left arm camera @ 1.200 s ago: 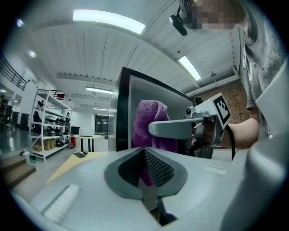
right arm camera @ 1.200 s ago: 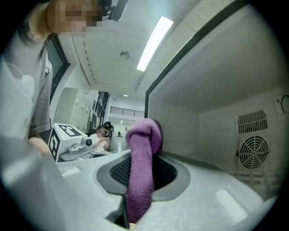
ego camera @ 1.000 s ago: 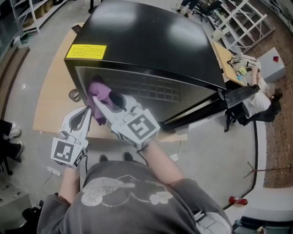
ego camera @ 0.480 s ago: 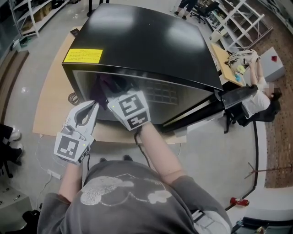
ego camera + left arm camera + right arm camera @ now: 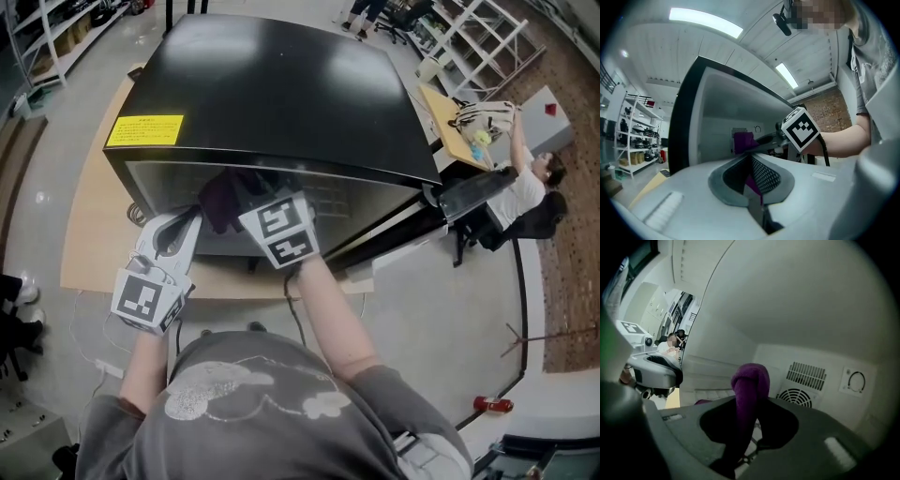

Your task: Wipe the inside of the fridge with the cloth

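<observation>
The black fridge (image 5: 281,84) stands open toward me on a low wooden table (image 5: 89,197). My right gripper (image 5: 234,204) reaches into the cavity, shut on the purple cloth (image 5: 217,199); its marker cube sits at the opening. In the right gripper view the cloth (image 5: 750,380) sticks up from the right gripper (image 5: 751,404), in front of the white rear wall with its fan vent (image 5: 801,397). My left gripper (image 5: 192,220) hovers just outside the fridge's lower left edge, shut with nothing held. From the left gripper (image 5: 751,157) I see the cloth (image 5: 743,140) inside.
The fridge door (image 5: 478,192) hangs open at the right. A person (image 5: 530,183) sits at a desk (image 5: 450,117) beyond it. Shelving racks (image 5: 487,33) stand at the back. A yellow label (image 5: 145,129) marks the fridge top. A red object (image 5: 492,405) lies on the floor.
My right gripper has pushed the cloth from the fridge's front edge deeper inside. The left gripper has stayed near the lower left edge.
</observation>
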Available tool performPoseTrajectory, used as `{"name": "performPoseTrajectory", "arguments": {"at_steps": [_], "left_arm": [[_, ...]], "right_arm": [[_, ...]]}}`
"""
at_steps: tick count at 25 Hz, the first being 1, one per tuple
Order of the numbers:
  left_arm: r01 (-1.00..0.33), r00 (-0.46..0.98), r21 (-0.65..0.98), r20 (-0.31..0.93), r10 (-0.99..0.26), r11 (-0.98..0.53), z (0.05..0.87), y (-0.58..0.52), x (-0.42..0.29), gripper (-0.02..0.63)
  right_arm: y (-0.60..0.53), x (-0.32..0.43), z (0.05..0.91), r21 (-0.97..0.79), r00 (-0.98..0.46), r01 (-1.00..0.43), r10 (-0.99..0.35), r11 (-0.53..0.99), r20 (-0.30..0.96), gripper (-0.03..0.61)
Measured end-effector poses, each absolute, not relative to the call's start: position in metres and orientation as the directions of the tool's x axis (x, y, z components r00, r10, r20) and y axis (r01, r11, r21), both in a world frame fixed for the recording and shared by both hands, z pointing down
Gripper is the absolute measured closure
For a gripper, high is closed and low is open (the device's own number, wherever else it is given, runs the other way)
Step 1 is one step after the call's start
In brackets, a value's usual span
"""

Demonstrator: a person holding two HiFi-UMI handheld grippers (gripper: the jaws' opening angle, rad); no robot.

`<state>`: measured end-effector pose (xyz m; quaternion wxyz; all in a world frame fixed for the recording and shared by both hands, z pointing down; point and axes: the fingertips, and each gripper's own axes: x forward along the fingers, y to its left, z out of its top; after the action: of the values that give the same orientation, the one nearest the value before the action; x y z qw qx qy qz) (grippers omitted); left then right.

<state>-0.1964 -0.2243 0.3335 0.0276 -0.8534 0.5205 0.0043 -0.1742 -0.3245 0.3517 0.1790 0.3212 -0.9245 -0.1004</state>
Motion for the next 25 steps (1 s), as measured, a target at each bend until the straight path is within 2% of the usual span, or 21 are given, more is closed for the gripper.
{"name": "performPoseTrajectory", "arguments": {"at_steps": [12,17,25], "left_arm": [[-0.838,0.543,-0.115,-0.074,-0.837,-0.533,0.317,-0.26,-0.139,0.603],[-0.841,0.537,-0.115,-0.063,-0.841,-0.528,0.312,-0.277,-0.132,0.603],[-0.827,0.559,-0.114,-0.069,-0.826,-0.55,0.316,-0.29,-0.118,0.603]], "right_arm": [[-0.336,-0.089,0.348,0.275,-0.56,-0.765,-0.812,0.582,0.163,0.503],[-0.339,-0.049,0.345,0.271,-0.427,-0.852,-0.894,0.447,0.134,0.503],[-0.335,0.006,0.351,0.132,-0.218,-0.964,-0.97,0.23,0.103,0.503]]}}
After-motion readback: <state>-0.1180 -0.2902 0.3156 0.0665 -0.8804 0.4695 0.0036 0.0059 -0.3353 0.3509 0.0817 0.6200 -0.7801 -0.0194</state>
